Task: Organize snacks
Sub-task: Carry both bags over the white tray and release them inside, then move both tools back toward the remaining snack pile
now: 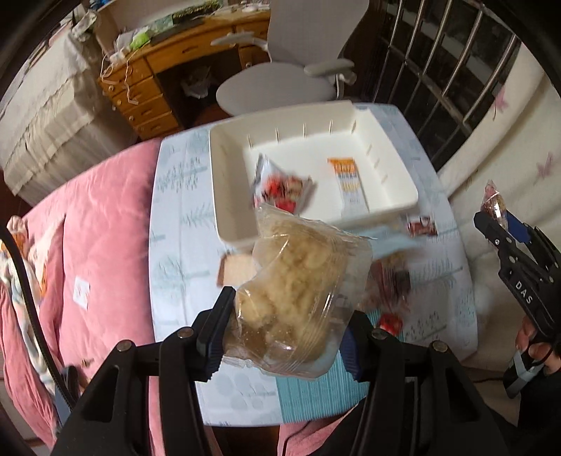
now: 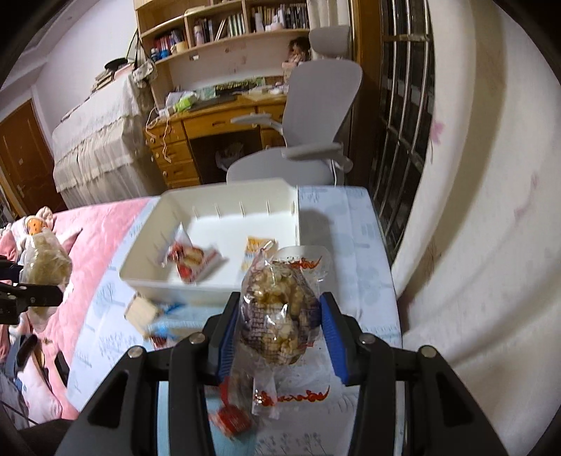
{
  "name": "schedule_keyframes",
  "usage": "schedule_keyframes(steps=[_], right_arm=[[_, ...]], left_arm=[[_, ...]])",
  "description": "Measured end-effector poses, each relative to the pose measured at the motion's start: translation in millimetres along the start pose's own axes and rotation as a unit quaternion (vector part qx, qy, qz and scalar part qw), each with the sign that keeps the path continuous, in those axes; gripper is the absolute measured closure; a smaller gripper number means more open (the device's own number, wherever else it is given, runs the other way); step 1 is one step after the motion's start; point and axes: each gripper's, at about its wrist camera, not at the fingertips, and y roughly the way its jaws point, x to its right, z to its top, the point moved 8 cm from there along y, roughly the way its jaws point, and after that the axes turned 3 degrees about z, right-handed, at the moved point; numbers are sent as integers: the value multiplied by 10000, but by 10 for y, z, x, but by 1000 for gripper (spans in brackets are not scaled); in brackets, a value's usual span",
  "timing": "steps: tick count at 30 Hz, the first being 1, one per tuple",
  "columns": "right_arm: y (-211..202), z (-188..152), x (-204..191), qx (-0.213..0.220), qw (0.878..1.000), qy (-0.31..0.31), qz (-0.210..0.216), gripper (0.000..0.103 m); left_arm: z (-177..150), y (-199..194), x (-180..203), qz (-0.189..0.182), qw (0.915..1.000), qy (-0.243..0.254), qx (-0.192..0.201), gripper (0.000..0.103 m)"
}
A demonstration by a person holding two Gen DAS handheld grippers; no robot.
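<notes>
Left wrist view showed both grippers (image 1: pixel 285 336) (image 2: pixel 280 326) clamped on bags (image 1: pixel 298 280) (image 2: pixel 277 312), raised for loading the bin (image 1: pixel 231 196).

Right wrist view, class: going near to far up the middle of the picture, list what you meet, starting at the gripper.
right gripper shut on the clear snack bag → white bin holding two packets → grey office chair → bookshelf
</notes>
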Motion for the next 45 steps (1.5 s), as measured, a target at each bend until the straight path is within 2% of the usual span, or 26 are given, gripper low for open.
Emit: schedule_keyframes(steps=[12,19,20,21,22,24,27,35,40,45], right_arm=[[235,555,-299,499,9987,43,98,59],[482,697,-363,483,9987,162,94,59],[507,707,-364,474,9987,170,86,59],[543,724,-369,464,9987,180,64,58],[566,724,-377,450,9988,187,31,58],[626,729,-383,350,9993,142,-55,54],[664,730,-400,296,9995,93,-85,48],[590,652,-371,215,9995,210,-5,47],[444,536,-324,201,9994,274,71,47],[279,342,-233,130,9991,362,193,47]], left_arm=[[701,153,-273,-491,9972,-23,569,51],[955,386,-348,-774,9945,-101,692,50],[990,427,-359,-792,9943,-129,696,49],[1018,458,-363,-817,9942,-148,681,41],[1021,474,-364,-834,9941,-161,672,27],[1037,496,-373,-844,9937,-210,700,22],[1035,523,-373,-852,9939,-219,658,22],[916,494,-377,-788,9946,-397,551,22],[726,395,-312,-808,9936,-505,599,22],[405,361,-224,-713,9942,-672,440,22]])
